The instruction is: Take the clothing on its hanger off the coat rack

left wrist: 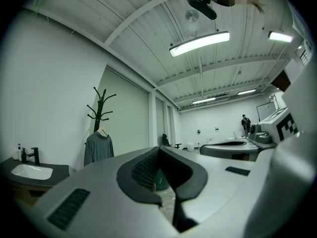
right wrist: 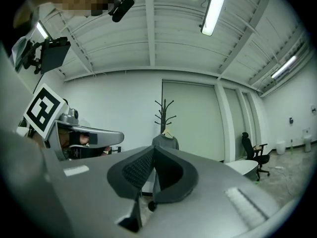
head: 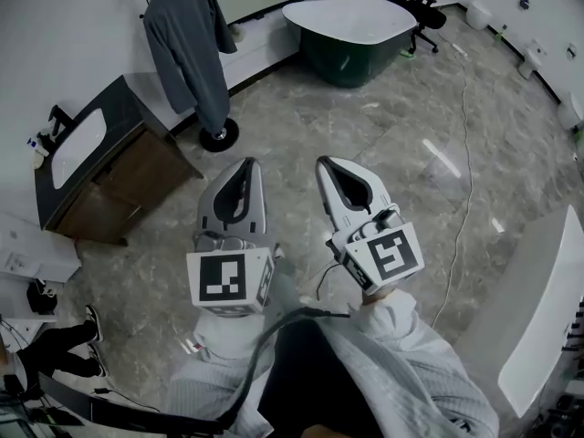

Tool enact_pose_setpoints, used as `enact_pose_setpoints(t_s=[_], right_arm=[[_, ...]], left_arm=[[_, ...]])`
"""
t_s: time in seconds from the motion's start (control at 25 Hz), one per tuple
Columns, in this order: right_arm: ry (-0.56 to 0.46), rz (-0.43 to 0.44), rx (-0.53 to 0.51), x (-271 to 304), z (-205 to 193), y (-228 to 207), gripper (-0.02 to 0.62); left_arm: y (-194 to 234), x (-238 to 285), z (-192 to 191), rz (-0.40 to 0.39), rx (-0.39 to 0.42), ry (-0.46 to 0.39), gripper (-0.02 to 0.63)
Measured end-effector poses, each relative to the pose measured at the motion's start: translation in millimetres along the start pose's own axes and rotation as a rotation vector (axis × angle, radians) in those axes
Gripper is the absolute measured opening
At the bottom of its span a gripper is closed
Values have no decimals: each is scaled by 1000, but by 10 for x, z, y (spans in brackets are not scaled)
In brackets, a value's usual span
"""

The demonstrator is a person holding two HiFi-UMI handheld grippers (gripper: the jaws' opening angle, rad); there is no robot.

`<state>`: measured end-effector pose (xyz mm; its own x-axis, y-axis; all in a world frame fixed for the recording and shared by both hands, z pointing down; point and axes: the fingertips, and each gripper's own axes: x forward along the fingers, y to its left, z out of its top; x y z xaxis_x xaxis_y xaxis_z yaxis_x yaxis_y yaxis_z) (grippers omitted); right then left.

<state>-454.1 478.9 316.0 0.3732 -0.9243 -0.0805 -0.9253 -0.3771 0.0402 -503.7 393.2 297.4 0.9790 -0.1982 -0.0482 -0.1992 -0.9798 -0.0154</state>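
Observation:
A grey long-sleeved top (head: 187, 48) hangs on a hanger from the black coat rack, whose round base (head: 219, 135) stands on the marble floor at the far left. My left gripper (head: 246, 164) and right gripper (head: 330, 164) are held side by side well short of it, both shut and empty. In the left gripper view the rack (left wrist: 100, 103) and the top (left wrist: 98, 148) stand off to the left of the closed left gripper (left wrist: 159, 151). In the right gripper view the top (right wrist: 165, 142) hangs straight beyond the closed right gripper (right wrist: 153, 151).
A dark vanity with a white sink (head: 78, 149) stands left of the rack. A dark green bathtub (head: 351, 30) and an office chair (head: 420, 3) are further back. A cable (head: 465, 153) runs across the floor at the right, and a white unit (head: 538, 308) fills the right edge.

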Motion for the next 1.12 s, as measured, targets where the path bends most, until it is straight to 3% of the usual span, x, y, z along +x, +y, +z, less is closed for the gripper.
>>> enact_pose_setpoints(t_s=[0.28, 0.52, 0.84, 1.12], right_arm=[[-7, 13, -22, 1041, -152, -544, 2], [-38, 20, -52, 2221, -32, -1007, 2], [14, 34, -20, 3418, -351, -1578, 2], [-1, 87, -25, 4627, -559, -2469, 2]], left_arm=[[605, 1056, -26, 21, 31, -30, 5], [1274, 2106, 131, 9, 62, -61, 5], [1980, 3264, -115, 23, 70, -14, 5], [2577, 4547, -313, 112, 100, 4, 5]])
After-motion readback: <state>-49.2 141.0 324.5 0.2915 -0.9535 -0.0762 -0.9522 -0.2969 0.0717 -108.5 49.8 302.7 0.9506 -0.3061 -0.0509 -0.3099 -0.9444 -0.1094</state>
